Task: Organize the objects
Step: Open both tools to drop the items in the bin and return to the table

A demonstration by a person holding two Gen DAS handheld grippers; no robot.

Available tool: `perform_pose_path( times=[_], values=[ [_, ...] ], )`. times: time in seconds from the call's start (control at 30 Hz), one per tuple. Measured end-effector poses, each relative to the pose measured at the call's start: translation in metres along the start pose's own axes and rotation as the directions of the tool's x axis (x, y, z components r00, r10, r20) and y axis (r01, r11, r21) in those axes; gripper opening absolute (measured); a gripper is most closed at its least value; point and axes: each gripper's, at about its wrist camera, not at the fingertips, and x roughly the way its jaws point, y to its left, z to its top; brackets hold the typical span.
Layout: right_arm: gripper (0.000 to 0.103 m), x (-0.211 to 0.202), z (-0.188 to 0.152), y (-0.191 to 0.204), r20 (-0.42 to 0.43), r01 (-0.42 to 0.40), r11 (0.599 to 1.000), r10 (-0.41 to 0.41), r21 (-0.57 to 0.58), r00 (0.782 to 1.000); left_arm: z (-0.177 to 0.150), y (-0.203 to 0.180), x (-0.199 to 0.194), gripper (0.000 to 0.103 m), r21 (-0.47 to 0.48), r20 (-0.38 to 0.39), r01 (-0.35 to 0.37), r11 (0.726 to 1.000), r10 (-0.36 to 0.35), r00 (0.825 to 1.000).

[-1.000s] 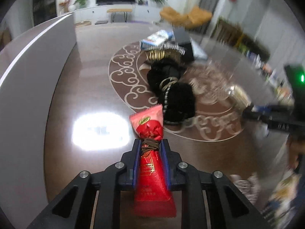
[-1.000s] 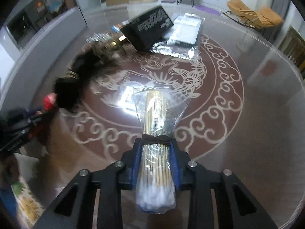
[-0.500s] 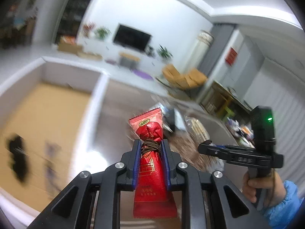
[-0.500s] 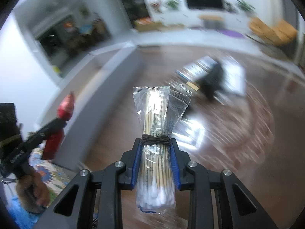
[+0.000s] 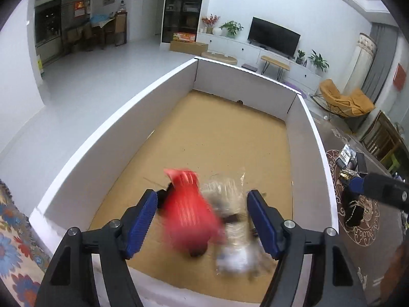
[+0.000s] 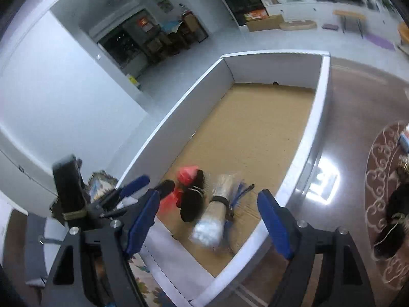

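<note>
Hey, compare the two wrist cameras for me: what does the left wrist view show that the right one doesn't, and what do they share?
Only the left wrist view shows the whole television and the mustard lounge chair.

Only the right wrist view shows the black hairbrush lying beside the red packet, and the glare patch on the dark table.

Both show the white-walled box with its brown floor, the red packet and the cotton swab pack in it, and both grippers, left and right, open above it.

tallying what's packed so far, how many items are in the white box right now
3 clear: red snack packet at the near left, black hair clip beside it, cotton swab pack to its right. Blue bits nearby may be another.
</note>
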Motion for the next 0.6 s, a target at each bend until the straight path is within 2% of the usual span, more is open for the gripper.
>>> perform_pose_path(
  times=[0.07,0.13,0.23,0.27,0.3,0.37,0.4,0.43,0.47,0.5,0.57,0.6],
  values=[
    [0.08,-0.017,-0.012,-0.016,0.062,0.096,0.994,-0.093,-0.052,0.994,-0.006,-0.012,-0.007,0.072,0.0,0.024,0.01,1.0,-0.01,1.0],
    [0.087,-0.036,-0.028,-0.038,0.126,0.211,0.973,-0.199,-0.091,0.972,-0.011,-0.037,-0.016,0.072,0.025,0.043,0.041,0.999,-0.042,0.998],
    [0.093,-0.069,-0.072,-0.091,0.203,0.414,0.903,-0.387,-0.111,0.899,-0.022,-0.08,-0.036,0.073,0.086,0.06,0.152,0.985,-0.158,0.986],
    [0.093,-0.082,-0.093,-0.117,0.208,0.495,0.863,-0.468,-0.101,0.859,-0.029,-0.1,-0.044,0.077,0.11,0.062,0.207,0.972,-0.215,0.975],
    [0.093,-0.091,-0.107,-0.138,0.197,0.546,0.833,-0.523,-0.087,0.829,-0.033,-0.114,-0.05,0.08,0.125,0.061,0.246,0.961,-0.255,0.965],
    [0.093,-0.107,-0.136,-0.182,0.149,0.631,0.774,-0.619,-0.048,0.771,-0.05,-0.16,-0.061,0.1,0.168,0.038,0.371,0.913,-0.382,0.924],
    [0.093,-0.116,-0.151,-0.203,0.123,0.666,0.746,-0.659,-0.022,0.742,-0.058,-0.177,-0.062,0.103,0.181,0.021,0.408,0.895,-0.418,0.908],
    [0.093,-0.125,-0.161,-0.217,0.109,0.685,0.728,-0.681,0.001,0.724,-0.07,-0.197,-0.061,0.103,0.193,-0.011,0.449,0.872,-0.456,0.89],
    [0.093,-0.132,-0.171,-0.237,0.094,0.703,0.71,-0.703,0.036,0.705,-0.08,-0.213,-0.055,0.103,0.203,-0.045,0.473,0.857,-0.475,0.879],
    [0.093,-0.137,-0.178,-0.248,0.084,0.712,0.699,-0.715,0.063,0.694,-0.087,-0.23,-0.048,0.103,0.212,-0.079,0.482,0.85,-0.476,0.876],
    [0.093,-0.143,-0.185,-0.265,0.06,0.72,0.685,-0.728,0.112,0.683,-0.108,-0.257,-0.017,0.103,0.236,-0.137,0.452,0.86,-0.431,0.892],
    [0.094,-0.146,-0.186,-0.273,0.047,0.716,0.686,-0.726,0.131,0.687,-0.119,-0.272,0.004,0.103,0.256,-0.17,0.42,0.871,-0.387,0.906]
  ],
)
